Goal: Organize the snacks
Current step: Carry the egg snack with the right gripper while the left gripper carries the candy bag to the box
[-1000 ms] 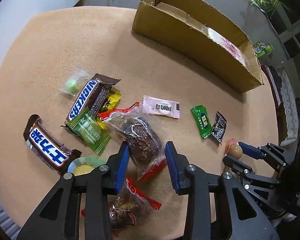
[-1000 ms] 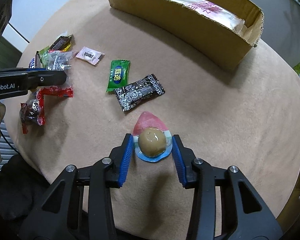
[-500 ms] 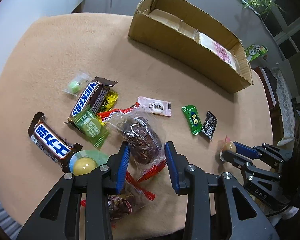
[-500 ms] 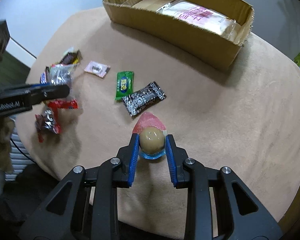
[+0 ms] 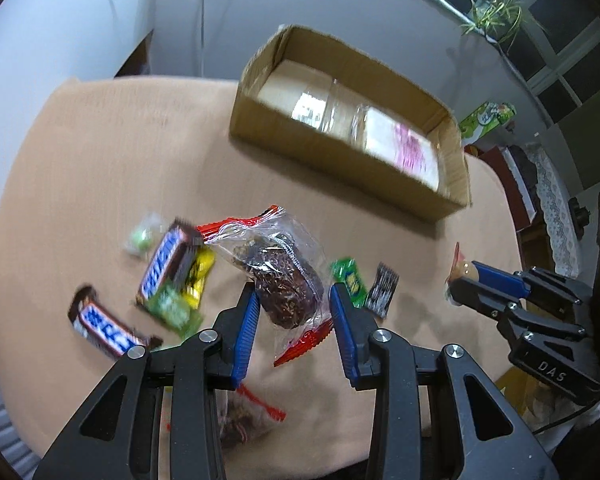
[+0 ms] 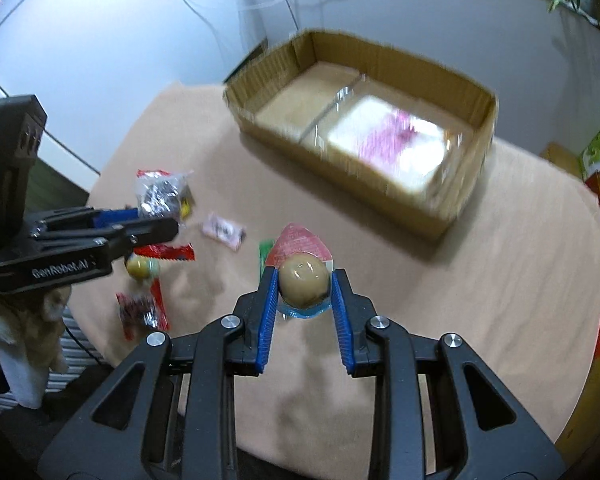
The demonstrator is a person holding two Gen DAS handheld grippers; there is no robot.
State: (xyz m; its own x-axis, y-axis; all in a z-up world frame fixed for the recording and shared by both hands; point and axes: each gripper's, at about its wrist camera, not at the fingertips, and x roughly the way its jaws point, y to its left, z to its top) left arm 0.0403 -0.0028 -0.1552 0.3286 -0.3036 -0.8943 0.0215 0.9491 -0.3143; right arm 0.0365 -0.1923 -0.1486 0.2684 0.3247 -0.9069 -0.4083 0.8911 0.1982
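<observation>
Both claws are loaded: the left gripper [image 5: 292,320] is clamped on a clear crinkly bag holding a dark brown cake [image 5: 284,280], while the right gripper [image 6: 305,285] pinches a tan egg-shaped snack in a red-and-blue wrapper [image 6: 303,278], both above the tan table [image 6: 480,280]. Slippery film could slide out before reaching the open cardboard box [image 6: 340,160], I reckon. Count: two Snickers-style bars [image 5: 168,266], two similar cake bags, one box with one pink-printed packet [image 6: 388,148] inside.
</observation>
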